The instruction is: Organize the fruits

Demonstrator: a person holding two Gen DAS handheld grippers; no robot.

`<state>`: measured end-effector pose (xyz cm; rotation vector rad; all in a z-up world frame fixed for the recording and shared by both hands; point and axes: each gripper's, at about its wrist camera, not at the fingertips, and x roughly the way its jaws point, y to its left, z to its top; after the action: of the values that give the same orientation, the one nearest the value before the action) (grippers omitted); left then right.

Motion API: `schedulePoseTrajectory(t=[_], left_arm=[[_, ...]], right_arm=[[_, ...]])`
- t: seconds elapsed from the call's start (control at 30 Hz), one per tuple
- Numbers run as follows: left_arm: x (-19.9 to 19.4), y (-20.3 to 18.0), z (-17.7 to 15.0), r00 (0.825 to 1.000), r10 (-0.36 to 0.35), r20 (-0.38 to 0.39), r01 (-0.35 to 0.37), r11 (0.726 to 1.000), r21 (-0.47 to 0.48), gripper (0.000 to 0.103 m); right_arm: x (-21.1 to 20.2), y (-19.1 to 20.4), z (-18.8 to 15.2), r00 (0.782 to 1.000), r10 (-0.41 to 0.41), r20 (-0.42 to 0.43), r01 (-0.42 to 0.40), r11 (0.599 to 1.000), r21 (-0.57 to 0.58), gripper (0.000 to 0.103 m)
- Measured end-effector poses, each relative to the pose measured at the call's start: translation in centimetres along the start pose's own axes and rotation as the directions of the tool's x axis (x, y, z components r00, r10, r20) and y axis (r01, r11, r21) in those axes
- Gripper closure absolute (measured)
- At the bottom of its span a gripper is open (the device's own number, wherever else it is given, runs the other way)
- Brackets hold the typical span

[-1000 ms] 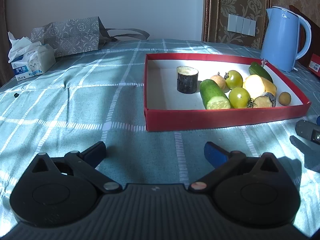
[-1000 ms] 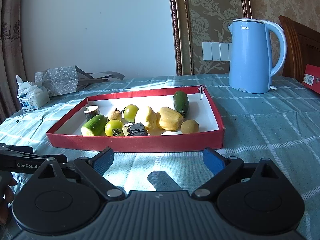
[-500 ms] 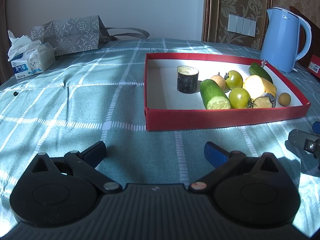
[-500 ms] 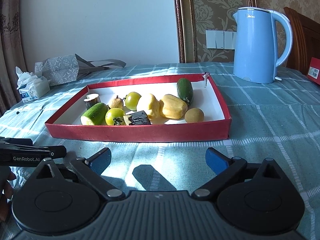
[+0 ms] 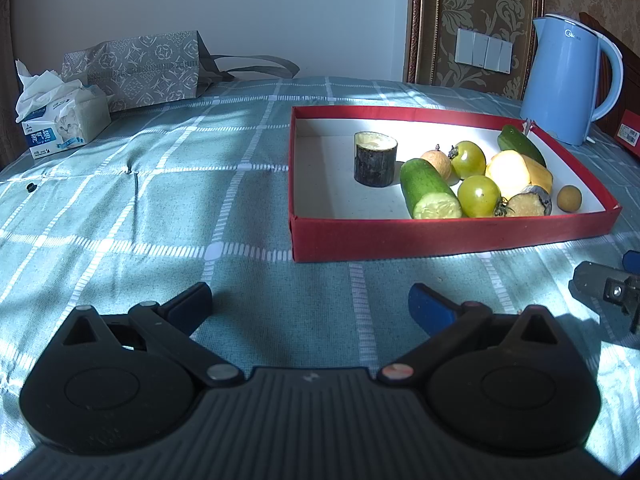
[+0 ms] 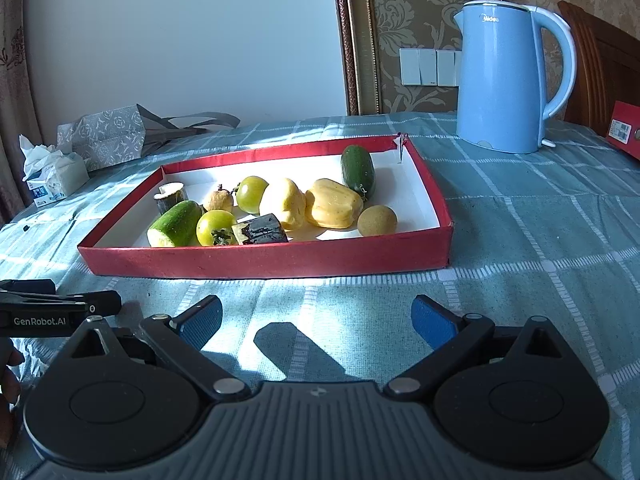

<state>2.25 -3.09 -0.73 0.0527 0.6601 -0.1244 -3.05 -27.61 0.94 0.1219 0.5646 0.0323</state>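
Note:
A red tray with a white floor sits on the checked cloth. It holds a cut cucumber, a dark upright stub, two green tomatoes, two yellow pieces, a whole cucumber, a small round brown fruit and a dark cut piece. My left gripper is open and empty before the tray's near left corner. My right gripper is open and empty before the tray's near wall.
A blue kettle stands behind the tray at the right. A tissue pack and a grey patterned bag lie at the far left. A red box is at the right edge. The other gripper shows at each view's side.
My right gripper has moved closer to the tray and a little to the right. My left gripper has barely shifted. Both stay open.

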Motion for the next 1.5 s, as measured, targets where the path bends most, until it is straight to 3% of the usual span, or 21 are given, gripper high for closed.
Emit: schedulePoseTrajectory(t=[1.5], left_arm=[[-0.01,0.01,0.01,1.0,0.0,0.0,0.0,1.0,0.0,0.0]], right_arm=[[0.81,0.27,0.02,0.997,-0.056,-0.059,0.055,0.998,-0.015,0.0]])
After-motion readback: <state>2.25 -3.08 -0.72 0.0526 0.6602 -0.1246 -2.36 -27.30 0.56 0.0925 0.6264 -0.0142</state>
